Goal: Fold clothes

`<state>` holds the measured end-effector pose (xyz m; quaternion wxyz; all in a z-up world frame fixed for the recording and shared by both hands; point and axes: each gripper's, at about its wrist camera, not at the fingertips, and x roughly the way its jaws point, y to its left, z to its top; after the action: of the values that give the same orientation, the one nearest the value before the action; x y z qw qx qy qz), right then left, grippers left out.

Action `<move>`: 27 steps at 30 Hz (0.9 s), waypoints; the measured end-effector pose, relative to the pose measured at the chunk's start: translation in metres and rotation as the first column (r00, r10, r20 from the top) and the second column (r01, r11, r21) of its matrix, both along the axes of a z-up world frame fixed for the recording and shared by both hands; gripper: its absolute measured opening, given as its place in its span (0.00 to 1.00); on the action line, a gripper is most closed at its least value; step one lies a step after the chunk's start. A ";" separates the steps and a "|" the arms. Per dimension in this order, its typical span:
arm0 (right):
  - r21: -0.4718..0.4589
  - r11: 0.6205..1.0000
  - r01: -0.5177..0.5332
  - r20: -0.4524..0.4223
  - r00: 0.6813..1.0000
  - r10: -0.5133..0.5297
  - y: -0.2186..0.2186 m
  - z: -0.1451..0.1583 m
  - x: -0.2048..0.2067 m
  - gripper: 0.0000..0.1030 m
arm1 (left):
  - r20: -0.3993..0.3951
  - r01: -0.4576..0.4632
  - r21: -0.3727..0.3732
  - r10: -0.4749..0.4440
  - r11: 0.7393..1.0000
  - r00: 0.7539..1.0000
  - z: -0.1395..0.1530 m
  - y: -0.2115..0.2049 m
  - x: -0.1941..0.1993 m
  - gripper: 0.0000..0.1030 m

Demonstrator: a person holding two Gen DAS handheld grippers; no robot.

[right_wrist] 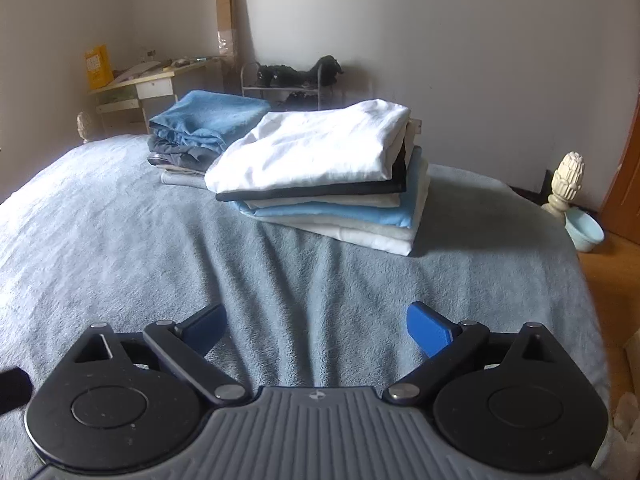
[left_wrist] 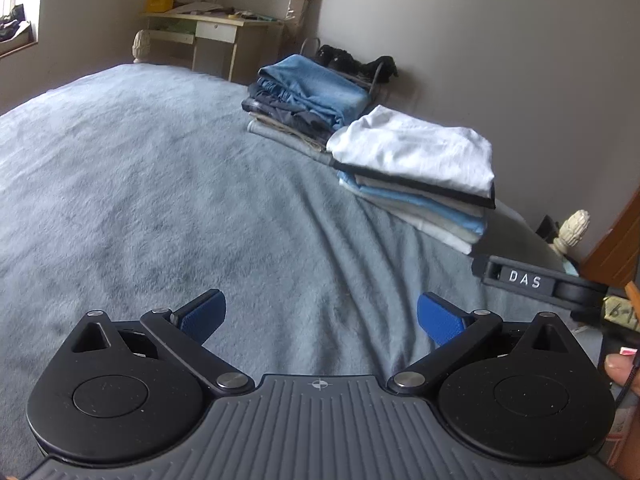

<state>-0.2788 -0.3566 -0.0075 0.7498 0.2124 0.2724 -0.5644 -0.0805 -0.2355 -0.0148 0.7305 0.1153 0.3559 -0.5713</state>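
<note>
Both tongs, left (left_wrist: 321, 317) and right (right_wrist: 316, 329), gape empty over the bed (right_wrist: 120, 240). Two folded stacks: white-topped stack (right_wrist: 320, 152), blue-topped stack (right_wrist: 208, 120). Soft, light, floppy; pinch at edges or corners.

Right view: ahead of the claw, the white shirt (right_wrist: 312, 148) tops the near stack (right_wrist: 340, 204) and hides all but the edges of the layers beneath. Ahead and left, the far stack (right_wrist: 192, 140) is partly hidden behind it; its lower garments can't be told apart. Dark heap on the rack (right_wrist: 298, 72) beyond: too blurred to identify.

Left view: to the claw's right, a fingertip (left_wrist: 620, 368) is cut off by the frame edge. The other gripper (left_wrist: 536, 284) shows only a bar marked "DAS". Desk (left_wrist: 212, 24) clutter far ahead is too small to read.
</note>
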 end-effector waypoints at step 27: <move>-0.020 0.999 -0.027 -0.099 0.995 0.024 0.015 0.020 -0.048 1.00 | 0.113 -0.064 0.068 0.057 0.996 0.992 0.004 -0.010 -0.063 1.00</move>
<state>-0.3268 -0.3413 0.0124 0.7447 0.1727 0.3059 -0.5675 -0.1434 -0.2452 -0.0109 0.7617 0.1620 0.3380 -0.5285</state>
